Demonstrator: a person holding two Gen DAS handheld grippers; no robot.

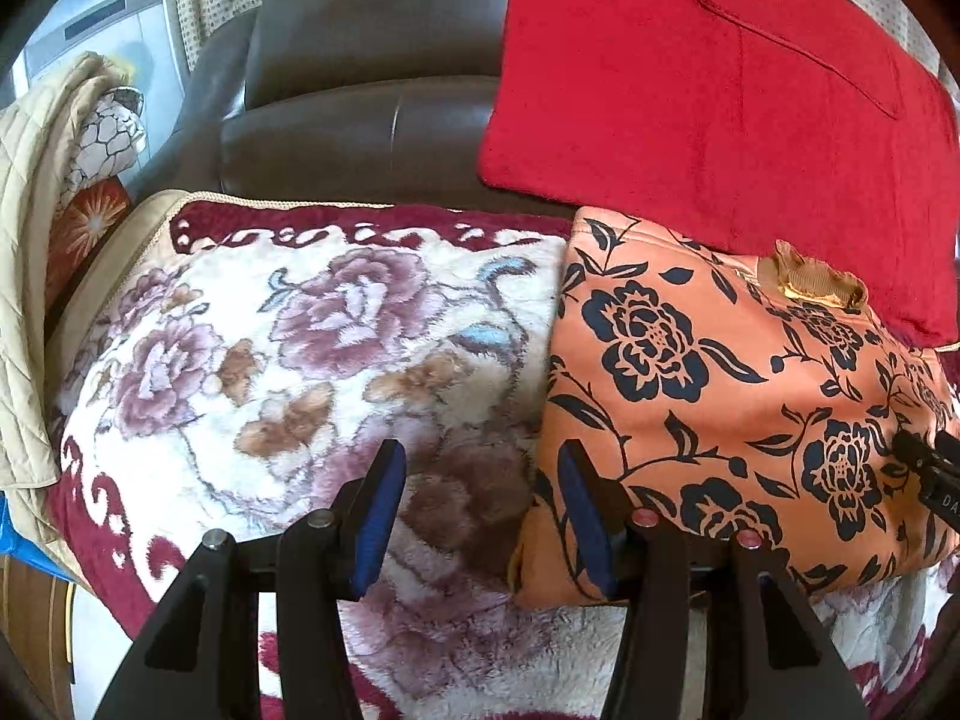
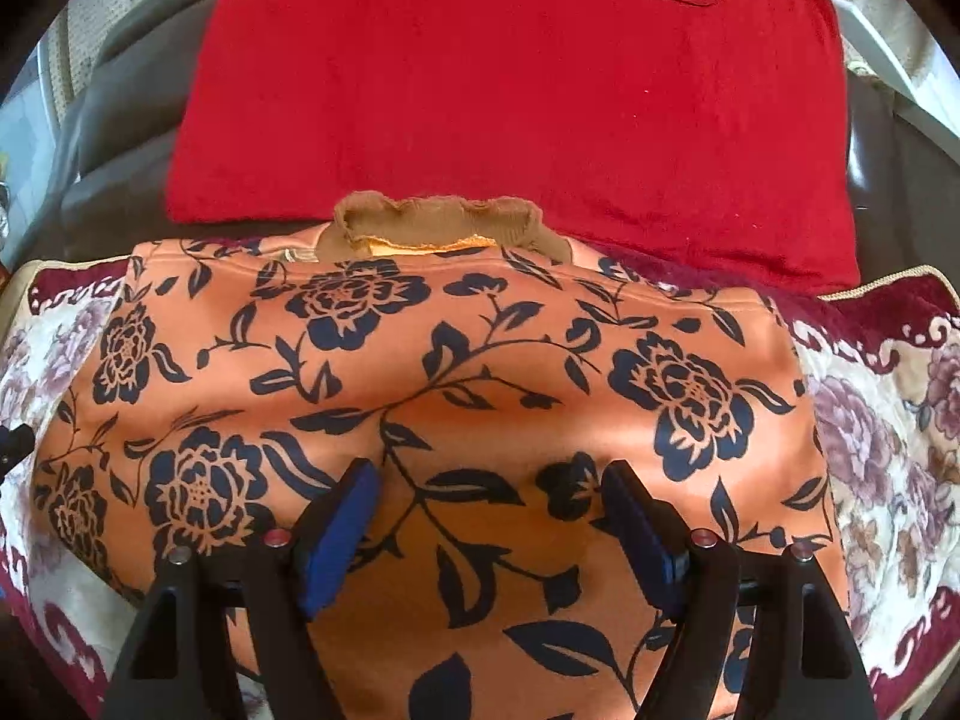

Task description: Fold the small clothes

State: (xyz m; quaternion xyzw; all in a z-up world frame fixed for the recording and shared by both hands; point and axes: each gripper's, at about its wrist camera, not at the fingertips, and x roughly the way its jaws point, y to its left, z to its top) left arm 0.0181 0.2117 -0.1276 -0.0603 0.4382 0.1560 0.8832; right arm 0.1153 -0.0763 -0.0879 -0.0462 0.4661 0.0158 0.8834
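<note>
Garment [image 2: 480, 420]: orange top with dark flowers, folded on my blanket [image 1: 300, 348], collar toward the red cushion [image 2: 510, 90].
Left tongs [image 1: 480, 510]: released, empty, straddling the garment's left edge; whether they touch it, I can't tell.
Right tongs [image 2: 489, 516]: spread wide, empty, over the garment's middle.

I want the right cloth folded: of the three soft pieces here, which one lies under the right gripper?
The orange garment with dark blue flowers, under the open right gripper; the plain red cushion sits behind it, the plush floral blanket beneath.
</note>
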